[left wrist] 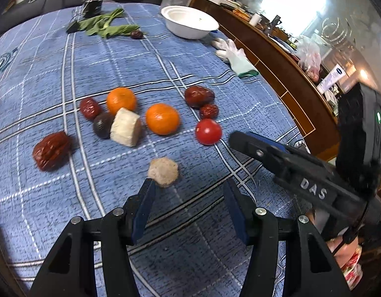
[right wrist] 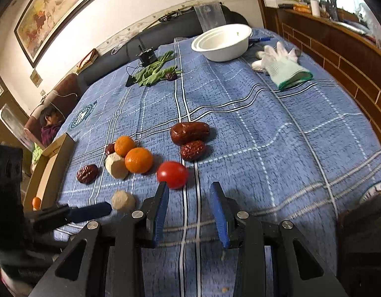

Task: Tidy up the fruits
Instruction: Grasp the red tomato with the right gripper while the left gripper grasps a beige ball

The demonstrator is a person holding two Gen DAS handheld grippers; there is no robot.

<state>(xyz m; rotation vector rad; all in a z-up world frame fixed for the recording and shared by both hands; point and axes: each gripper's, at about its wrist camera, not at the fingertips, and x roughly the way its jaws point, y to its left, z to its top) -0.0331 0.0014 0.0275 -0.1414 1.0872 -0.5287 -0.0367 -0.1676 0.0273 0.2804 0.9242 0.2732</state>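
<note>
**Two claws close in on scattered fruit**

Low in each wrist view, the left claw [left wrist: 188,185] and right claw [right wrist: 189,189] stand spread and empty over the blue plaid tabletop [right wrist: 277,148]. A pale knobbly lump [left wrist: 163,175] touches the left claw's fingertip; the round red tomato [right wrist: 172,174] sits just beyond the right. A nudge could roll it away. Mid-frame, the largest wrinkled red date [right wrist: 189,132] lies long axis left-right. Farthest, upper frame: a white plastic bowl [right wrist: 222,42].

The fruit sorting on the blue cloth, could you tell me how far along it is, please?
Barely started. One orange fruit lies in the cardboard box; the white bowl looks empty. Both grippers, left and right, are empty. The tomato, tangerines and dates remain loose.
</note>
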